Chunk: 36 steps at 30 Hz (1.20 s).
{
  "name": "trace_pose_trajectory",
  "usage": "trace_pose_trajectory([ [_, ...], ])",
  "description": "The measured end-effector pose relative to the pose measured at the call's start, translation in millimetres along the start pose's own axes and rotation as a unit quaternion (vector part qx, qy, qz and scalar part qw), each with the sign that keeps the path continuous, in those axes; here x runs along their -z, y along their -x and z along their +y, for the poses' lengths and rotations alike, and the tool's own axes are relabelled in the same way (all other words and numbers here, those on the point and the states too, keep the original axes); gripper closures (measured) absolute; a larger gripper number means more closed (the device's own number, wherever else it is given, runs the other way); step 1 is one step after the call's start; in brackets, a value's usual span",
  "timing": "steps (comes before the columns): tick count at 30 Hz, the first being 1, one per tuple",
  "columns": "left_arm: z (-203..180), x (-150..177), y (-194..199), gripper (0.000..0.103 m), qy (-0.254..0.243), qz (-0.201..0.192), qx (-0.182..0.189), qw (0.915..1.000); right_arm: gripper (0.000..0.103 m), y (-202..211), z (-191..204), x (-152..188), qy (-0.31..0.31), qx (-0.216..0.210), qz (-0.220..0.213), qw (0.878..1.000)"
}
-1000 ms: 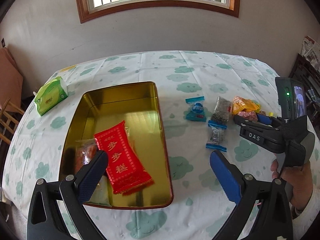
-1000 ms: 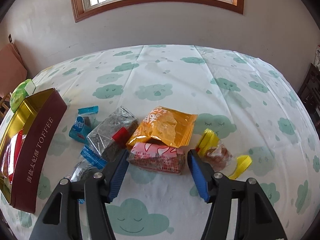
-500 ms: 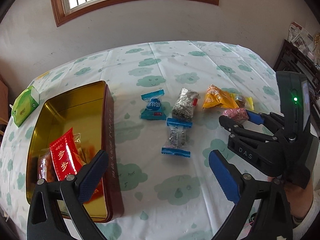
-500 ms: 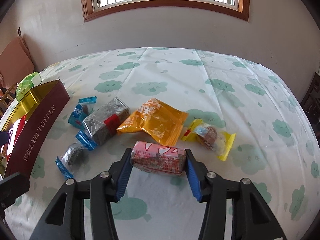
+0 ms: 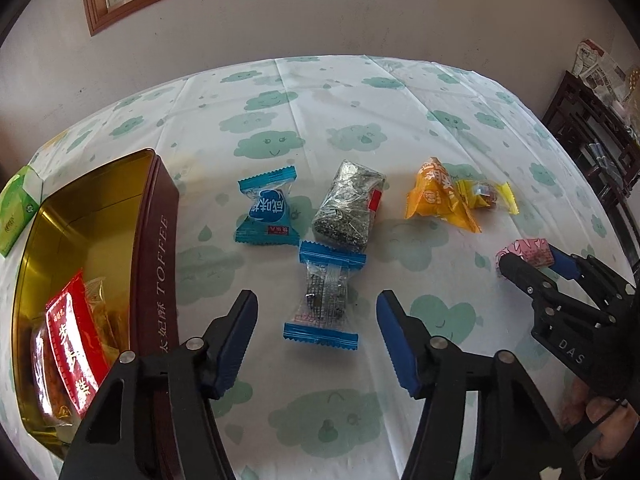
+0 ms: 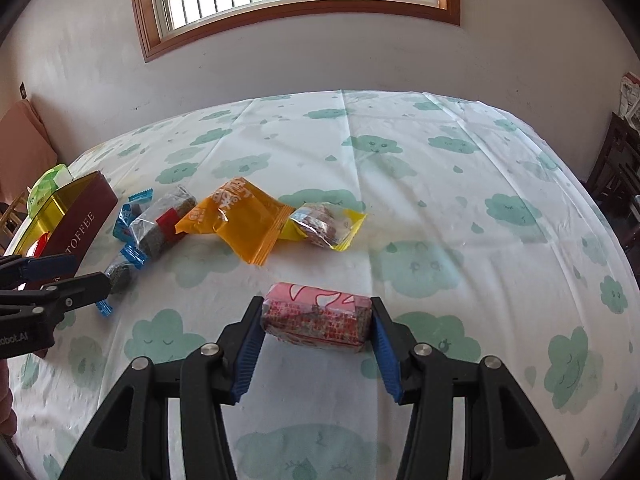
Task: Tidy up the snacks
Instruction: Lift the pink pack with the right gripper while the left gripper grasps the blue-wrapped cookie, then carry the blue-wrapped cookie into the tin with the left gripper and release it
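Observation:
My left gripper [image 5: 316, 308] hangs over a clear candy with blue ends [image 5: 324, 300]. Its jaws are closing, one on each side of the candy, and a gap still shows at both pads. My right gripper [image 6: 316, 316] is shut on a pink-and-red wrapped snack [image 6: 320, 320], held just above the cloth; the left wrist view shows that right gripper [image 5: 528, 258] at the right. The open gold toffee tin [image 5: 156, 260] at the left holds a red packet [image 5: 72, 336]. A blue candy [image 5: 268, 216], a grey bar [image 5: 350, 210], an orange packet [image 5: 436, 200] and a yellow-wrapped sweet [image 5: 484, 194] lie on the table.
A green tissue pack [image 5: 16, 208] lies behind the tin near the table's left edge. Dark wooden furniture [image 5: 592, 128] stands beyond the right edge. The cloud-print cloth [image 6: 440, 168] is bare behind the snacks up to the wall.
My left gripper has swung right from above the tin to over the clear candy, and its jaws have narrowed. My right gripper has closed on the pink snack and drawn it back from the pile.

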<state>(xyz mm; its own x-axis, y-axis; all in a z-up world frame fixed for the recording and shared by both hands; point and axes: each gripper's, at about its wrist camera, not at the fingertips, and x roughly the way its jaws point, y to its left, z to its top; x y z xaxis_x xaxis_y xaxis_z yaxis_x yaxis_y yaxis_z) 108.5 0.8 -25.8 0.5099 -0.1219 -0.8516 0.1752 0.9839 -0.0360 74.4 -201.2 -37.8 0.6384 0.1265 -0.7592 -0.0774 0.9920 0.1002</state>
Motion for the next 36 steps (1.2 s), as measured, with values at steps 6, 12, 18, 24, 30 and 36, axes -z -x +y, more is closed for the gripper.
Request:
trace_pose_trajectory([
  [6,-3,-4,-10,0.060,-0.007,0.005,-0.004,1.0000,0.051,-1,-3,1,-0.007,-0.010,0.004,1.000],
  [12,-5,-5,-19,0.074,-0.010,0.012,0.002,0.9999,0.051,-2,-3,1,-0.008,-0.010,0.008,1.000],
  [18,-3,-3,-22,0.080,0.001,0.016,0.003,0.9999,0.051,-3,-2,1,-0.006,-0.008,0.010,1.000],
  [24,-2,1,-15,0.081,0.001,0.013,0.004,0.9999,0.051,-5,0,1,-0.002,-0.003,0.011,1.000],
  [30,-4,4,-2,0.081,-0.003,0.003,0.005,1.0000,0.051,-5,1,0,0.003,0.002,0.013,1.000],
  [36,-4,8,14,0.081,-0.006,-0.005,0.001,1.0000,0.051,-6,3,0,0.007,0.008,0.013,1.000],
])
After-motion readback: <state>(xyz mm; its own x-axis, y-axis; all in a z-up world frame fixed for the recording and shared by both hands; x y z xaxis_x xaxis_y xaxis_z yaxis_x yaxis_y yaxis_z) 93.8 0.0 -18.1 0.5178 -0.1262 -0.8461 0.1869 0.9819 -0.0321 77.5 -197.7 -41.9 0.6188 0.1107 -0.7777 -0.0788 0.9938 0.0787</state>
